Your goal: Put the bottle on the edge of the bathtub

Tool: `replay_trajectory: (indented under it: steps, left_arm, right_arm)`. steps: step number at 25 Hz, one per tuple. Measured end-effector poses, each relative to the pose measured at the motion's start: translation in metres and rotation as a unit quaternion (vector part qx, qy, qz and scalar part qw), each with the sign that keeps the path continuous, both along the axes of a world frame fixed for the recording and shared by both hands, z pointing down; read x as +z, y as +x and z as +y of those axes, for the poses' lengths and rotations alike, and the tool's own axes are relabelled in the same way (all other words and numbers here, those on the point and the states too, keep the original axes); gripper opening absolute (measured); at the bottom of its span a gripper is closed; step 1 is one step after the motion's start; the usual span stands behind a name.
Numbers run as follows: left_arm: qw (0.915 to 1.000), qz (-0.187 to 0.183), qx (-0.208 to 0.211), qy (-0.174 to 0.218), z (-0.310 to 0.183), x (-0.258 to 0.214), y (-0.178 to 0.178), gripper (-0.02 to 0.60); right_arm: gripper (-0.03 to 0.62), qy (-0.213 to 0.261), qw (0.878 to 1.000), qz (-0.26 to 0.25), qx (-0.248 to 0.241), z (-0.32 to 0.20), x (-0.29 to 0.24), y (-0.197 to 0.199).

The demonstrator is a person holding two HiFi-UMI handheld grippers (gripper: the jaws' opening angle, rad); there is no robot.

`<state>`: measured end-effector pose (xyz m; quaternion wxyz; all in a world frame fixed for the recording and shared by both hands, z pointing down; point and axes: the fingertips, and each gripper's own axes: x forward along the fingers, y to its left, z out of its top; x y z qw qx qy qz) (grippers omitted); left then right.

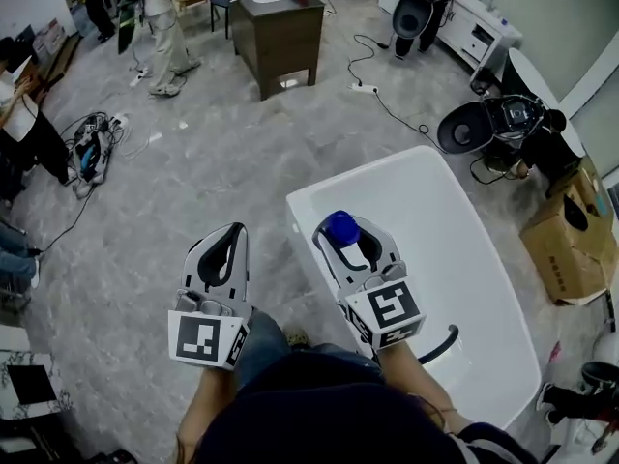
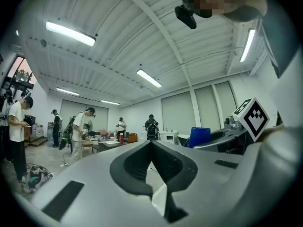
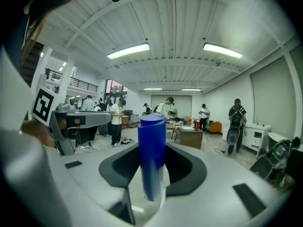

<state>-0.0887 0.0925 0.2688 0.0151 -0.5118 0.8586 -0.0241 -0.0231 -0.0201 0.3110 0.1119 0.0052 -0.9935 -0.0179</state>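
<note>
Over the glossy white bathtub, one smooth blue cylindrical bottle is clamped in the right gripper fingers; the left gripper fingers are seemingly pinched shut.

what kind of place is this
Not a bathroom; it looks like an open lab or workshop. The bathtub stands alone on a grey floor, people stand near a table, and strip lights line the ceiling.

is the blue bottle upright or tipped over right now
Upright: in the right gripper view the blue bottle stands vertical, cap up, clamped between the jaws of the right tongs.
</note>
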Motion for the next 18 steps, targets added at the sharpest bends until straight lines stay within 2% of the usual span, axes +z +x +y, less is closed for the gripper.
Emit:
replay_trajectory:
  steps: [5,9,13,18]
  left_arm:
    - [0.9968,0.010,0.079,-0.013,-0.055,0.010,-0.035,0.025]
    - [0.9867,0.005,0.161,-0.021,-0.105,0.013,-0.057,0.025]
    - [0.9689,0.002,0.246,-0.030,-0.149,0.015,-0.078,0.025]
    - [0.9393,0.008,0.341,-0.034,-0.189,0.020,-0.093,0.025]
  right_arm:
    - [0.166,-0.002,0.997,0.017,0.081,-0.041,0.015,-0.009]
    - [0.166,-0.002,0.989,0.023,0.147,-0.075,0.023,-0.023]
    - [0.166,-0.009,0.975,0.030,0.221,-0.103,0.029,-0.038]
    - [0.166,-0.020,0.950,0.045,0.308,-0.122,0.039,-0.047]
